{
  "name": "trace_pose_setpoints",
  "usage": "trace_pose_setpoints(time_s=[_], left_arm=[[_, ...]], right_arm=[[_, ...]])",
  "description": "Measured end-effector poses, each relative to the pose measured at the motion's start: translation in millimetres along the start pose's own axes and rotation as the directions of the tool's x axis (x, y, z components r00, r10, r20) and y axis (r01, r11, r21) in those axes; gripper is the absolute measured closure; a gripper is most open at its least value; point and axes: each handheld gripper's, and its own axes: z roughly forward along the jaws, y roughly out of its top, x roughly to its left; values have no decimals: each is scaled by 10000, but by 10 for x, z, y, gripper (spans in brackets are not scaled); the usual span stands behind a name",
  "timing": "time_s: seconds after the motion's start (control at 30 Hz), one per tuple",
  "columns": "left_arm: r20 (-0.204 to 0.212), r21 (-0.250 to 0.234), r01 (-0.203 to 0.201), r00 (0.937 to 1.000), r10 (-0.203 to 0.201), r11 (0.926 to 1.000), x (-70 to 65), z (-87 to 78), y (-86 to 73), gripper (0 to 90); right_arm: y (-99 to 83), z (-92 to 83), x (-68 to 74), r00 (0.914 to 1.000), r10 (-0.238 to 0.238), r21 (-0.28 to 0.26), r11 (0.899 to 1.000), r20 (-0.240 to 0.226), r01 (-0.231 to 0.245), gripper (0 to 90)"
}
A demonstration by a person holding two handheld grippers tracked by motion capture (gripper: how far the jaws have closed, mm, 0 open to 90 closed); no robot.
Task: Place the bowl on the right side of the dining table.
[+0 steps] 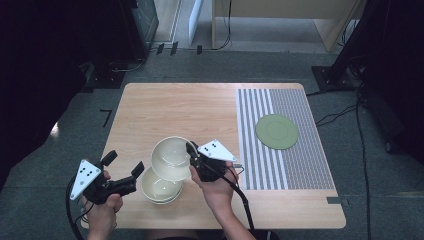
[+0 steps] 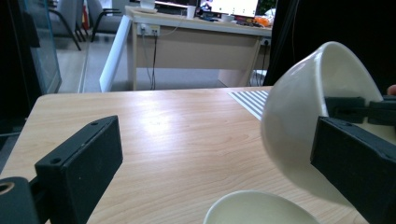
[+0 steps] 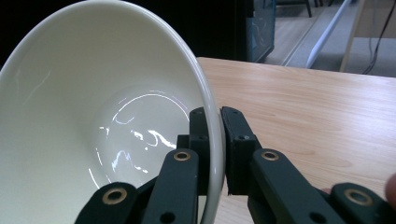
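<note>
My right gripper (image 1: 192, 153) is shut on the rim of a white bowl (image 1: 171, 157), one jaw inside and one outside, and holds it tilted above the table. In the right gripper view the rim sits pinched between the jaws of the right gripper (image 3: 214, 122), and the bowl's glossy inside (image 3: 93, 116) faces the camera. A second white bowl (image 1: 160, 187) rests on the wooden table (image 1: 175, 110) just below it, possibly nested in another. My left gripper (image 1: 125, 163) stands open at the left of that bowl, nothing between its jaws. The left gripper view shows the held bowl (image 2: 299, 112) ahead and the lower bowl's rim (image 2: 254, 207).
A green plate (image 1: 276, 131) lies on a grey striped mat (image 1: 300, 165) covering the table's right side. Bare wood stretches across the far left half. A light desk (image 2: 196, 46) and cables stand beyond the table's far edge.
</note>
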Motion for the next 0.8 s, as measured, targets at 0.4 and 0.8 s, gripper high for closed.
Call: trace_pose_setpoints(time_s=[0.4,0.8], left_arm=[[-608,293,361,9976,-343,9989,229,7,-92,20],[-1260,563,794,9894,-718,9953,478,23,-240,20]], right_arm=[[20,-128,-267,9989,270,-123,9996,395,-265,842],[1,-262,-492,9957,443,-207,9989,817,-427,842]])
